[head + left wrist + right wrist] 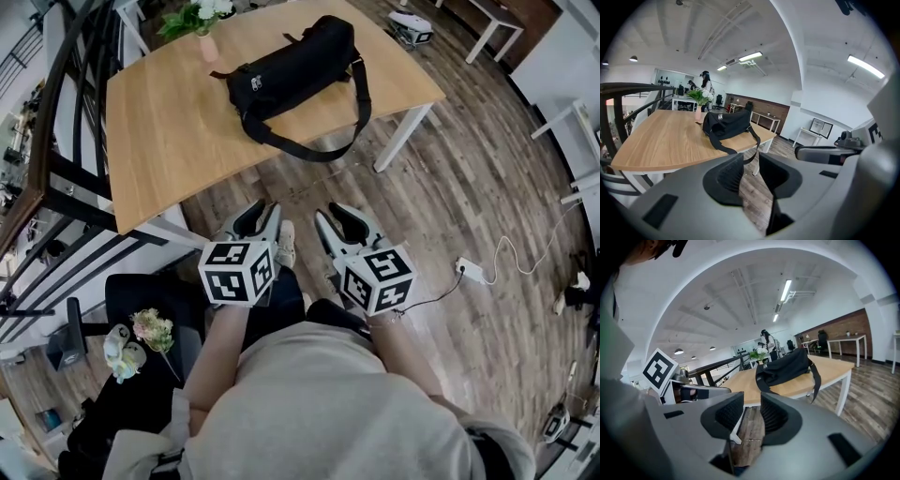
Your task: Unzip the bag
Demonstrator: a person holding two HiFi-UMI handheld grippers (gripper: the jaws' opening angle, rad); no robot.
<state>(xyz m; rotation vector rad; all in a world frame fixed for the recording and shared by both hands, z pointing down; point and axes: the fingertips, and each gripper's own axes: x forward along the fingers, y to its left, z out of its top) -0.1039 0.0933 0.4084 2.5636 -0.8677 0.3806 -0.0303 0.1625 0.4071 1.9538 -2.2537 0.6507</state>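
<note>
The left tool [262,214] and the right tool [339,217] are each parted by a narrow gap with nothing between the ridged pads; only floor shows through. They sit side by side in front of the person, over the wooden floor and short of the desk [169,141]. The bag [295,66], black and long, lies well apart from them on the far half of the desk. Its strap [319,150] loops toward the near edge.

Several things could go wrong from here:
- That strap lies across the way in, so a tool reaching over it could snag it and drag the bag.
- No view shows the zip pull. With such small gaps, a tool might close on fabric or the strap instead.
- If one tool tugs the zip while the other does not pin the bag, the bag would likely slide. The vase of flowers [208,45] stands just beside its far end and could be knocked over.

Only the head view shows both tools together and the strap's full loop. The two gripper views add the gaps between the pads, a pale label on the bag's end, and a person standing at a distant table. Each also catches the other tool at its edge.
</note>
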